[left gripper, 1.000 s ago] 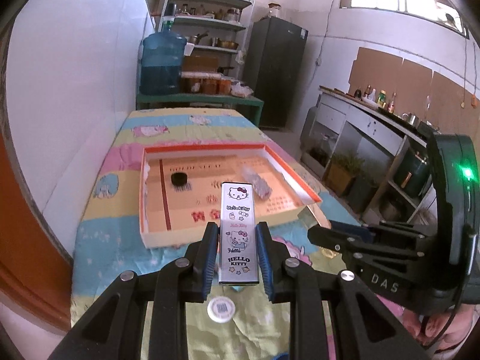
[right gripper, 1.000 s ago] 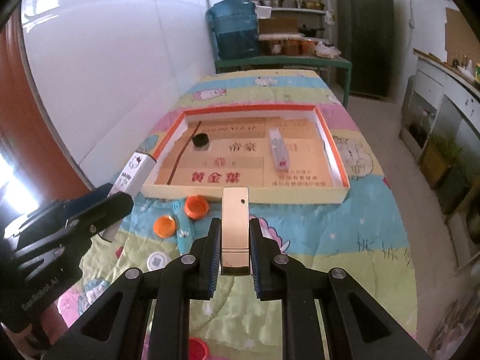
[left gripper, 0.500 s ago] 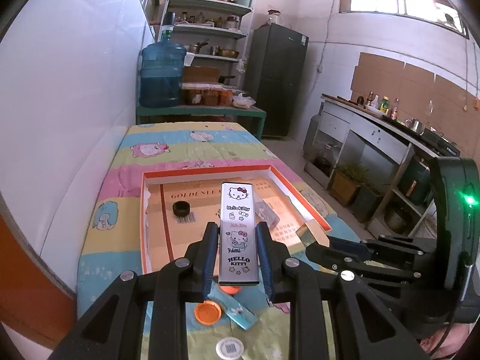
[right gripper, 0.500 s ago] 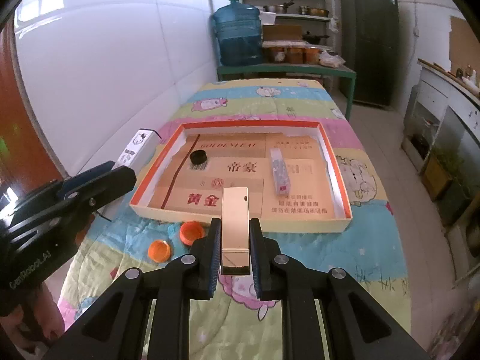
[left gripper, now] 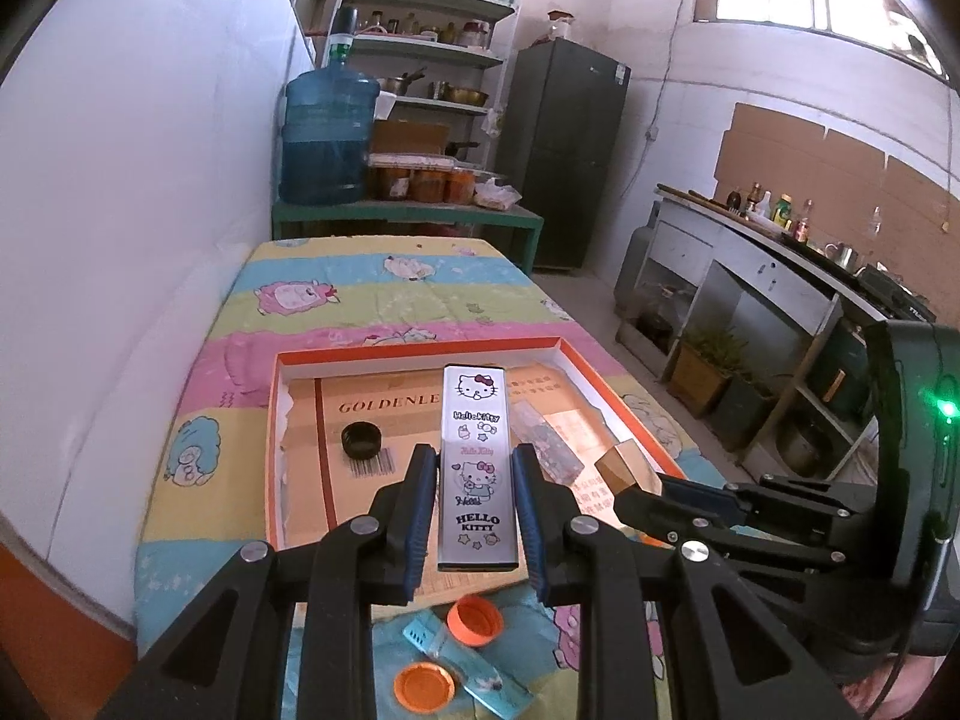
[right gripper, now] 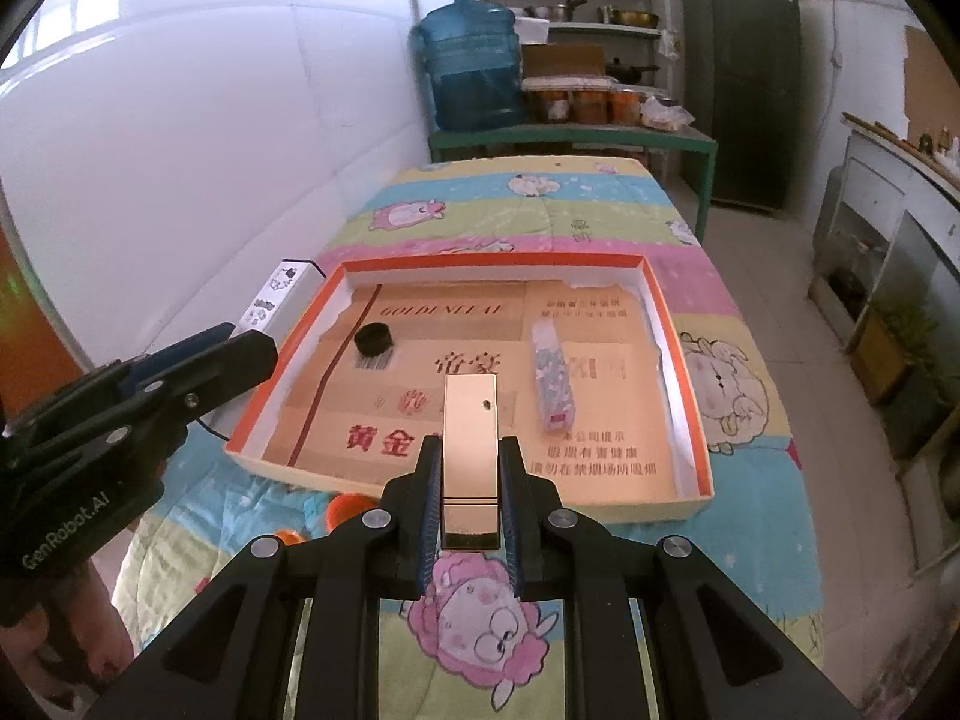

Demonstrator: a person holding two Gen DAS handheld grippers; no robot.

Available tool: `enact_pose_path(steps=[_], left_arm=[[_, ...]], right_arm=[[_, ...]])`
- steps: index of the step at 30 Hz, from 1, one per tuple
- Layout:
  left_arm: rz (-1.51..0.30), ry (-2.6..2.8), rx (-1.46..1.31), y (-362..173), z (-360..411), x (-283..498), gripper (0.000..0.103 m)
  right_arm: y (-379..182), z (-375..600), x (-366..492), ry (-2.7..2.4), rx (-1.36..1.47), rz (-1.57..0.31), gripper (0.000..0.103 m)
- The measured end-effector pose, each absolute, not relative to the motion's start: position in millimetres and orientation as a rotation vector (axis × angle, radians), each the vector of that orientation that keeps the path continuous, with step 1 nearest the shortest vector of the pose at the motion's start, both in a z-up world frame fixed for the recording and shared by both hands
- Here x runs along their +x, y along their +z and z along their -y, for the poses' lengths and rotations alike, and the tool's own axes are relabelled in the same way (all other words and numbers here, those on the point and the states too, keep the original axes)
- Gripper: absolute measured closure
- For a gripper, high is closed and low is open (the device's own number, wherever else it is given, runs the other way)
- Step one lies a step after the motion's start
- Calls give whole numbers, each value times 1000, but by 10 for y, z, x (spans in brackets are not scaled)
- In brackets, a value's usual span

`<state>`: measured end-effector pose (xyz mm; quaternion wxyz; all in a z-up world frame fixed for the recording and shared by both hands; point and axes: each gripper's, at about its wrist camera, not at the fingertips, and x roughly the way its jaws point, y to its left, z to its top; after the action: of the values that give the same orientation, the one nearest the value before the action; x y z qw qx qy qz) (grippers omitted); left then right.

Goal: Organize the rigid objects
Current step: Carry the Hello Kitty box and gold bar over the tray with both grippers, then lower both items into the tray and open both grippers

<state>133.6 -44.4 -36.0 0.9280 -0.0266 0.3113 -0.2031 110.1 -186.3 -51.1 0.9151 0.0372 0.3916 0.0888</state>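
**Inspector:** Report the left wrist view, working from the left of the frame.

**Assistant:** At lower left centre a black cap [left gripper: 361, 440] lies in the orange-rimmed tray [left gripper: 420, 348], on its cardboard lining. At centre the left tool [left gripper: 474, 516] is clenched on the Hello Kitty box [left gripper: 478, 468], which stands lengthwise between the blue pads, out over the near part of the tray. Just right of it a clear patterned packet [left gripper: 549, 444] lies in the tray. At bottom centre, two orange caps [left gripper: 475, 620] and a light-blue strip [left gripper: 465, 660] rest on the tabletop [left gripper: 384, 294] (covered by a cartoon-print cloth). At right, the right tool [left gripper: 636, 483] enters the frame with a gold end showing at its tip.

**Inspector:** And the right wrist view?

**Assistant:** At left, the left tool [right gripper: 258, 339] carries the Hello Kitty box [right gripper: 279, 294] just outside the tray's [right gripper: 492, 263] left wall. Inside, the black cap [right gripper: 373, 339] sits at upper left. At centre the right tool [right gripper: 471, 480] is clenched on a gold rectangular box [right gripper: 471, 438], held above the tray's near edge. The packet [right gripper: 552, 378] lies right of it.

**Inspector:** Contact between the held boxes and the tray?

**Assistant:** Cannot tell from either view.
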Motion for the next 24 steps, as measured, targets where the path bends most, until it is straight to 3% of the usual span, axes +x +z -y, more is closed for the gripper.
enact_pose_path(steps=[24], left_arm=[[-734,-386,-75,-720,599,1917,77]], right_arm=[[-795,1951,1669,219,109,-851,85]])
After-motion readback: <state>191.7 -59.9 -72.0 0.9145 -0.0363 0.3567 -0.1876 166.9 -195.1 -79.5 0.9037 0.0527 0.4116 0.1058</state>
